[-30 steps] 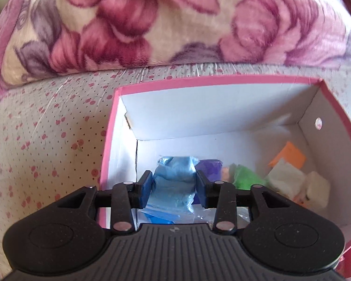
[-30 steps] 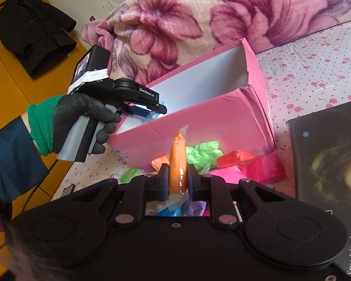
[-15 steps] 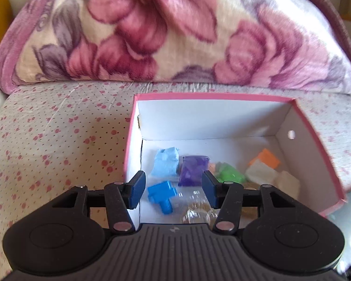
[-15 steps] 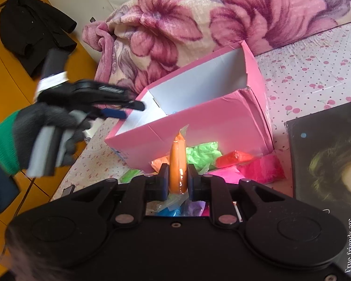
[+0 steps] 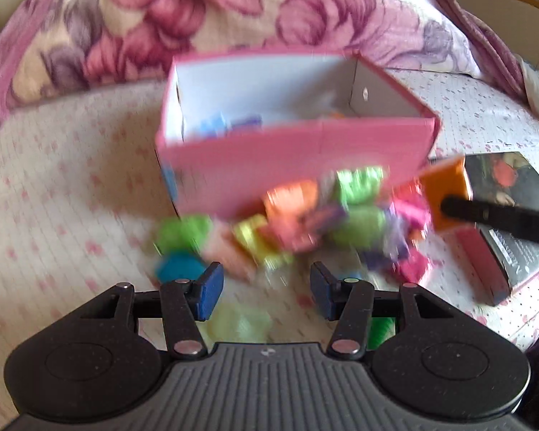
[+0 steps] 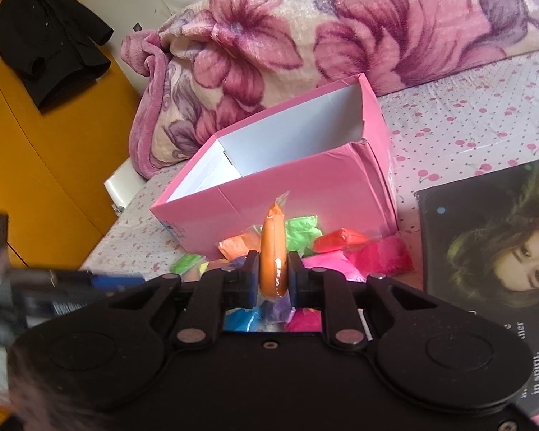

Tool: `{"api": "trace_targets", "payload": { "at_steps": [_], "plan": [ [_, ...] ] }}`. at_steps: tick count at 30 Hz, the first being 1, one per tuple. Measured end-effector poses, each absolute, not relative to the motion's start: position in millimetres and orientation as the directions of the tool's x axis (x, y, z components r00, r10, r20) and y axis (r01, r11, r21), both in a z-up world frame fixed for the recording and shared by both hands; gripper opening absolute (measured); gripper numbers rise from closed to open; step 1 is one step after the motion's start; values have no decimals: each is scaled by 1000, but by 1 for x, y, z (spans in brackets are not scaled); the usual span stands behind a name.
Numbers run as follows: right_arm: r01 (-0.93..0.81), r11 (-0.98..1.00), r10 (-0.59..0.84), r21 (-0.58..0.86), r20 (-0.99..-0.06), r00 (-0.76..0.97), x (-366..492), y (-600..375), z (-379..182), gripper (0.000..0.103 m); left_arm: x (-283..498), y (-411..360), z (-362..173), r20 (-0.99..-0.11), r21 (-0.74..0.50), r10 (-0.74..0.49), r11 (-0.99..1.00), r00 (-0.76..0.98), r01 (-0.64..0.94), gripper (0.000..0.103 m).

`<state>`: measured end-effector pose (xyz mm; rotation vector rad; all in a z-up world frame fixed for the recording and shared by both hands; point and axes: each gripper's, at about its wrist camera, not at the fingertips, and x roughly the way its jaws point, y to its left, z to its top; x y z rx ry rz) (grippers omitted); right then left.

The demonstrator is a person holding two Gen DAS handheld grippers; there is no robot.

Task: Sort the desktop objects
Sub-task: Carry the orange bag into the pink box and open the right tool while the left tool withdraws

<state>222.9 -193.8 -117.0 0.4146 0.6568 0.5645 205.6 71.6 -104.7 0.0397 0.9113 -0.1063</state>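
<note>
An open pink box (image 5: 298, 165) (image 6: 291, 186) stands on the dotted bedsheet with several small coloured packets inside. A pile of loose clay packets (image 5: 305, 219) (image 6: 305, 237) in green, orange, pink and blue lies in front of it. My left gripper (image 5: 264, 289) is open and empty, pulled back above the near edge of the pile; this view is blurred. My right gripper (image 6: 273, 280) is shut on an orange clay packet (image 6: 273, 251), held upright above the pile. The orange packet (image 5: 445, 190) and the right gripper's finger (image 5: 492, 215) show at right in the left wrist view.
A floral blanket (image 6: 341, 36) is heaped behind the box. A dark book with a woman's face (image 6: 496, 244) (image 5: 510, 186) lies right of the pile. A yellow floor with a black garment (image 6: 50, 39) lies left of the bed.
My left gripper let go of the blue packet into the box, opened and drew back out to above the loose pile. My right gripper stayed still, holding the orange packet.
</note>
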Motion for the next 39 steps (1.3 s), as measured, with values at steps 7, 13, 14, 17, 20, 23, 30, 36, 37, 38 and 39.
{"api": "trace_targets", "payload": {
  "at_steps": [7, 13, 14, 17, 20, 23, 30, 36, 37, 38, 39],
  "plan": [
    [-371, 804, 578, 464, -467, 669, 209, -192, -99, 15, 189, 52, -132, -755, 0, -62, 996, 652, 95, 52],
    [-402, 836, 545, 374, -478, 689, 199, -177, -75, 15, 174, 41, -143, -713, 35, -48, 994, 699, 104, 52],
    [-405, 843, 536, 355, -484, 692, 200, -174, -71, 15, 172, 40, -143, -707, 40, -48, 994, 706, 107, 52],
    [-405, 861, 508, 307, -507, 696, 205, -167, -63, 15, 169, 41, -139, -679, 32, -49, 995, 732, 96, 52],
    [-410, 875, 483, 257, -526, 700, 213, -161, -52, 15, 168, 45, -136, -664, 12, -56, 996, 746, 85, 52],
    [-432, 877, 473, 212, -543, 693, 231, -155, -41, 15, 167, 48, -137, -662, 5, -52, 997, 748, 74, 52],
    [-479, 872, 439, 102, -596, 672, 277, -134, -21, 15, 166, 58, -135, -636, -40, -63, 998, 769, 49, 52],
    [-502, 860, 426, 93, -672, 605, 334, -111, -27, 15, 168, 69, -136, -634, -88, -84, 995, 769, 37, 52],
    [-508, 857, 421, 86, -684, 596, 343, -105, -29, 15, 169, 71, -136, -632, -98, -90, 995, 770, 35, 52],
    [-514, 854, 416, 78, -695, 586, 351, -100, -32, 15, 170, 73, -136, -630, -109, -95, 994, 771, 33, 52],
    [-520, 851, 410, 71, -708, 575, 359, -94, -34, 15, 170, 75, -136, -628, -119, -100, 992, 772, 31, 52]
  ]
}}
